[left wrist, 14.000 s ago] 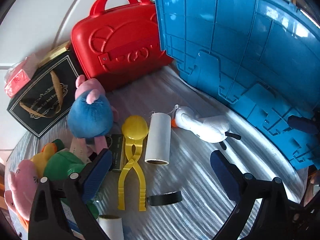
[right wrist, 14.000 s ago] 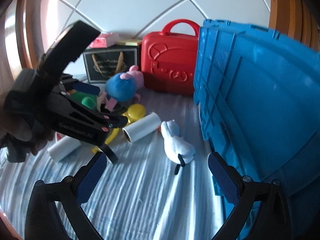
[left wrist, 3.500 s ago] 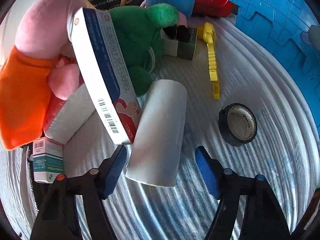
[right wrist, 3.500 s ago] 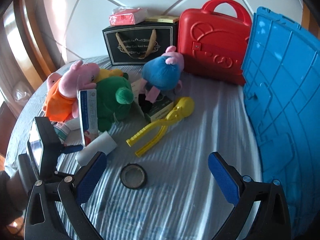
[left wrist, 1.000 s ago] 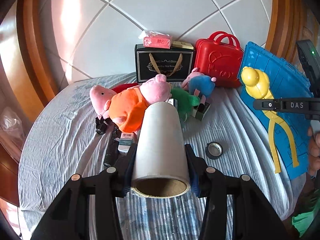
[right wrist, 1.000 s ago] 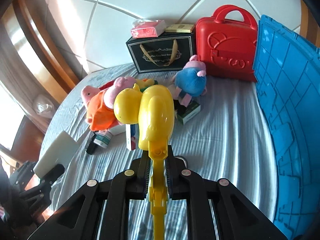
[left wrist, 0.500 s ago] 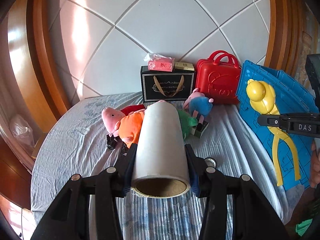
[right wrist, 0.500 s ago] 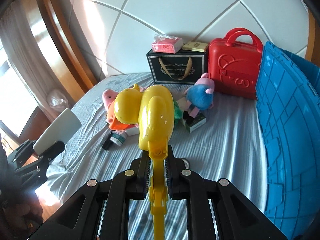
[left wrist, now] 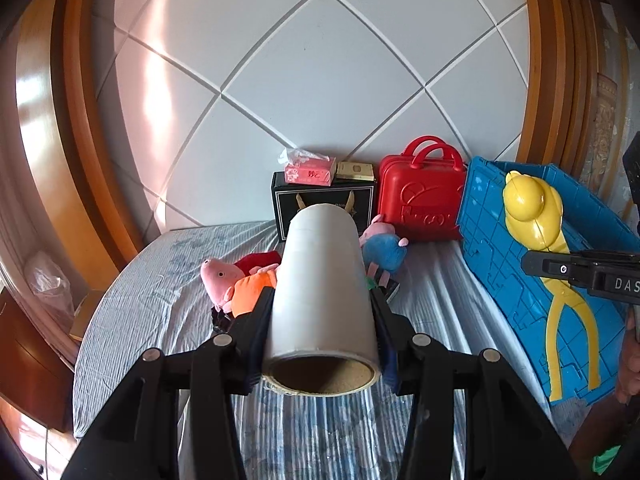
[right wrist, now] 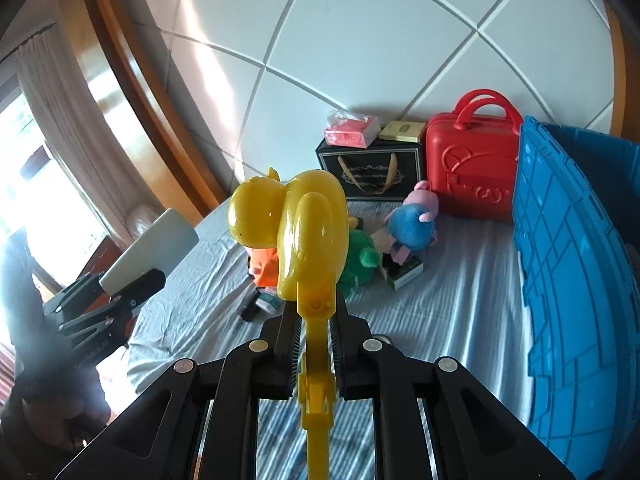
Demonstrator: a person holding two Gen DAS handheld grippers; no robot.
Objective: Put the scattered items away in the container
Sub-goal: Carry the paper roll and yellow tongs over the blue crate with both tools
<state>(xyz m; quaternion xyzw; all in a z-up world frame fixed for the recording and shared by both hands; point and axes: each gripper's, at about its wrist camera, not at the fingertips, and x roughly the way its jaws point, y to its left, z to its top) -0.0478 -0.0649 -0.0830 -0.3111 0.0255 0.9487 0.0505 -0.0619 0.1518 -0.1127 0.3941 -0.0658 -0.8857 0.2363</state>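
Note:
My left gripper (left wrist: 322, 320) is shut on a white roll with a cardboard core (left wrist: 320, 292), held high above the bed. My right gripper (right wrist: 314, 328) is shut on the handle of the yellow duck-head tongs (right wrist: 308, 232), also raised. The blue crate (left wrist: 500, 248) stands at the right on the bed; in the left wrist view the tongs (left wrist: 532, 216) hang in front of it. In the right wrist view the left gripper (right wrist: 132, 280) and its roll (right wrist: 152, 248) are at the far left.
Plush toys lie mid-bed: a pink pig in orange (left wrist: 236, 284), a blue one (left wrist: 384, 248), a green one (right wrist: 360, 256). A small box (right wrist: 408, 272) lies beside them. A red case (left wrist: 420, 200) and a black gift bag (left wrist: 288, 204) stand against the wall.
Both grippers have risen with their loads, so the bed and toys look smaller and lower. More of the wall shows. Neither grip has altered.

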